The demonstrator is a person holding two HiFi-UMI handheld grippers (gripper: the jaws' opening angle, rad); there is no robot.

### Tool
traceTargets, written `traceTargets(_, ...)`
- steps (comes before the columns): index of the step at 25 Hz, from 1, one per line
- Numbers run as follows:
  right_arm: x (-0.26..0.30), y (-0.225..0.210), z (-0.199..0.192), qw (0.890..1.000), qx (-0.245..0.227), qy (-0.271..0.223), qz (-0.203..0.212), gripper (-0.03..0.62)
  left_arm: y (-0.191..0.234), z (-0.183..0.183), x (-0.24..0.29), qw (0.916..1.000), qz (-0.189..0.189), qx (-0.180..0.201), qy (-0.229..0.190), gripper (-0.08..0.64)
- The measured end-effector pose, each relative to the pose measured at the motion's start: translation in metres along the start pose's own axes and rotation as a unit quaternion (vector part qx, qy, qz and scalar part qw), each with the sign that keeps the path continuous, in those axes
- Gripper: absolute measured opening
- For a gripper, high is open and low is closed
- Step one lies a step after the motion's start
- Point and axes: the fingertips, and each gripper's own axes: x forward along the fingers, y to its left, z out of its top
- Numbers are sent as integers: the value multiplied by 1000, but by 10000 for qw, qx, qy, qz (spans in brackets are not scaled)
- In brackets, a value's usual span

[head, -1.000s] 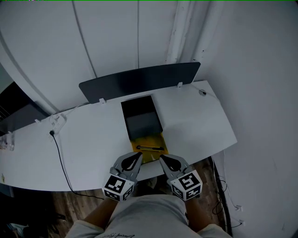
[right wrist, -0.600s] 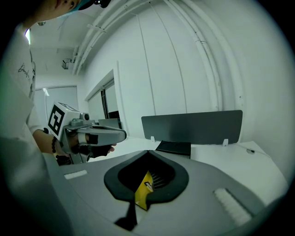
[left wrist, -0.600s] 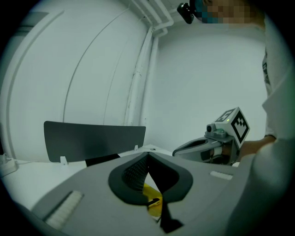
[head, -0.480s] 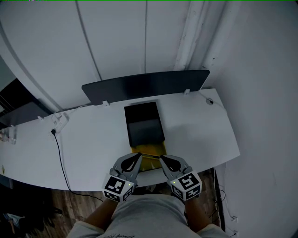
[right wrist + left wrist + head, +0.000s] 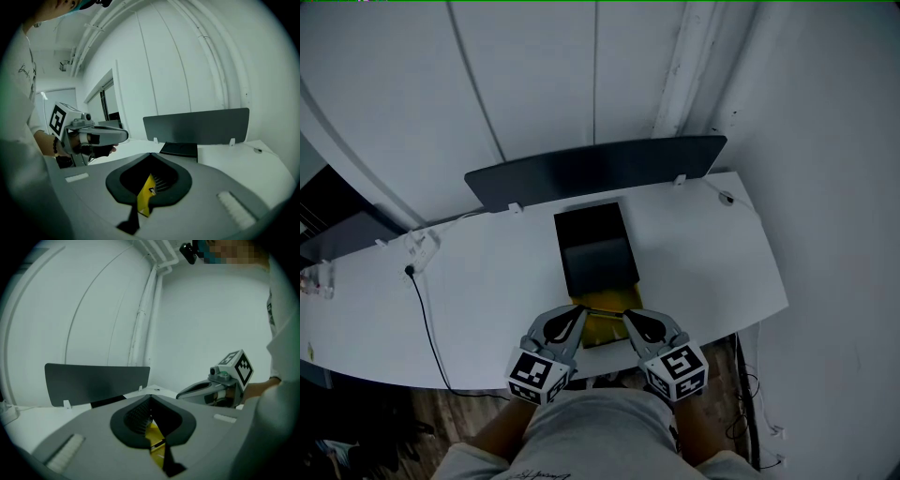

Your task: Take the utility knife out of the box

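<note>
Both grippers have slid forward over the white surface [image 5: 487,281] toward the black box [image 5: 595,248]. Its yellow tray [image 5: 605,326] now sits between the left gripper [image 5: 578,314] and right gripper [image 5: 628,317], each with jaws pressed together on nothing. The utility knife [image 5: 606,312] reads as a thin dark bar on that tray, so this looks like approach only, no pick yet. No legible brand or label, just square patterns on the marker cubes [image 5: 677,368].

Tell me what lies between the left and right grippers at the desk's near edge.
The box's yellow section lies between the left gripper and the right gripper, at the white desk's near edge. The head view shows it.
</note>
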Motion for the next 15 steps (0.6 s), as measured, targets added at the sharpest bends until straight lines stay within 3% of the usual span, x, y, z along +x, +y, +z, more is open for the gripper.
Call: traceTargets(15,26,-15,-20,9990,76,381,-219,15,29,-21,8,9996,-70,-174,217,0)
